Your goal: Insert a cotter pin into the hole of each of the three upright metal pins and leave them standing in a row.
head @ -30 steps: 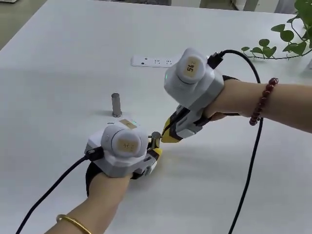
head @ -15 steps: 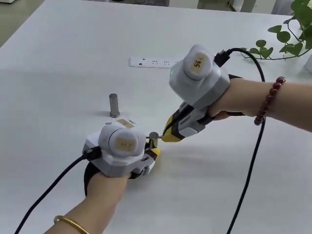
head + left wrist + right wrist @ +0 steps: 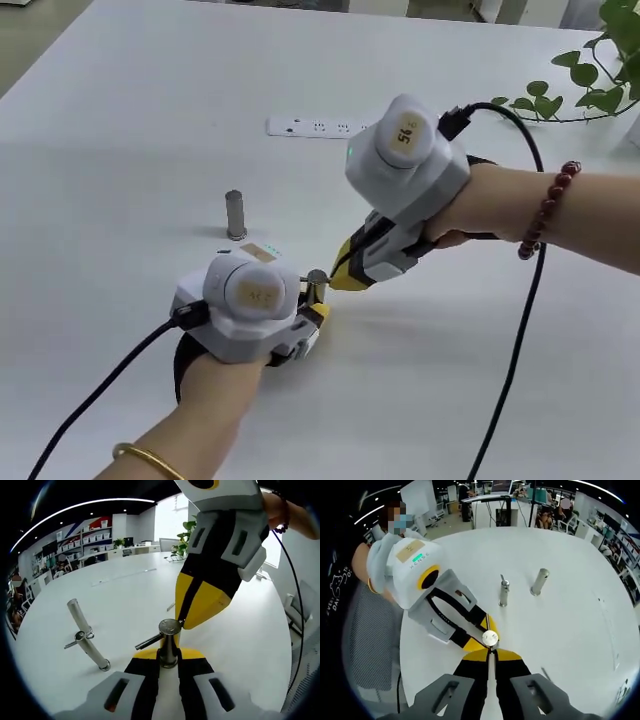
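Clamping metal pin point(image 3: 168, 630) w/ left claw point(image 3: 168, 656), right claw point(image 3: 491, 656) on cotter pin point(image 3: 149, 641).

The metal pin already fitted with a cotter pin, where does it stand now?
In the left gripper view, the fitted pin stands left of the held pin in the left gripper, just in front of the bare pin.

- I have my left tongs point(image 3: 168, 656) near me, closed around one pin point(image 3: 317, 279) on the worktop point(image 3: 120, 120).
- My right tongs point(image 3: 345, 276), just right of it, pinch a cotter pin point(image 3: 148, 641).
- Another pin point(image 3: 236, 215) stands farther left, and a power strip point(image 3: 315, 127) lies beyond.
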The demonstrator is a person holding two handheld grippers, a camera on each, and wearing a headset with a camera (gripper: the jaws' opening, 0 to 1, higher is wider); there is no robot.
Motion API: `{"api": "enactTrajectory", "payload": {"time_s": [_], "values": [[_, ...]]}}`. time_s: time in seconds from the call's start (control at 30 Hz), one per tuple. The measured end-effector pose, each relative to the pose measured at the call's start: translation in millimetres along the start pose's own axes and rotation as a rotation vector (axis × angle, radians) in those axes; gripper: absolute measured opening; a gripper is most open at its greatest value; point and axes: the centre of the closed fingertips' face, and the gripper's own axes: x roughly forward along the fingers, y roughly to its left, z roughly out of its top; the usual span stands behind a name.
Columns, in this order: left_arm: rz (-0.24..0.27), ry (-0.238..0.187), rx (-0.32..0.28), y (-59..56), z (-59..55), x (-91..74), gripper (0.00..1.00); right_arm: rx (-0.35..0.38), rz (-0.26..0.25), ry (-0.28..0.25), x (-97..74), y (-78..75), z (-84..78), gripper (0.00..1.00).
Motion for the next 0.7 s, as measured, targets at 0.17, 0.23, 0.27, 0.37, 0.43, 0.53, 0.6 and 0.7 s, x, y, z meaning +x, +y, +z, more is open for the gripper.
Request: {"api": "enactTrajectory", "payload": {"time_s": [0.17,0.23,0.27,0.37,0.43,0.53,0.6,0.7], "values": [[0.003,0.001,0.003,-0.1,-0.1,0.5,0.11,0.060,-0.024,-0.007,-2.9,-5.1,-4.8,0.11],[0.002,0.001,0.004,-0.2,0.0,0.6,0.10,0.090,-0.030,-0.041,-4.3,-5.4,-4.6,0.12],[0.001,0.001,0.005,-0.2,0.0,0.6,0.10,0.133,-0.023,-0.062,-5.5,-4.1,-5.7,0.12],[-0.002,0.000,0.012,-0.4,0.0,0.6,0.10,0.177,-0.029,-0.107,-8.1,-2.3,-7.8,0.15],[0.001,-0.001,0.015,-0.5,0.0,0.5,0.10,0.198,-0.039,-0.132,-9.0,-2.9,-10.9,0.18],[0.003,-0.001,0.020,-0.4,0.0,0.5,0.10,0.242,-0.064,-0.173,-13.3,-3.2,-11.6,0.20],[0.005,-0.001,0.021,-0.3,0.1,0.4,0.10,0.268,-0.081,-0.200,-16.6,-4.4,-12.6,0.21],[-0.003,-0.006,0.016,-0.6,0.5,0.8,0.10,0.303,-0.106,-0.232,-21.2,-6.3,-15.3,0.21]]}}
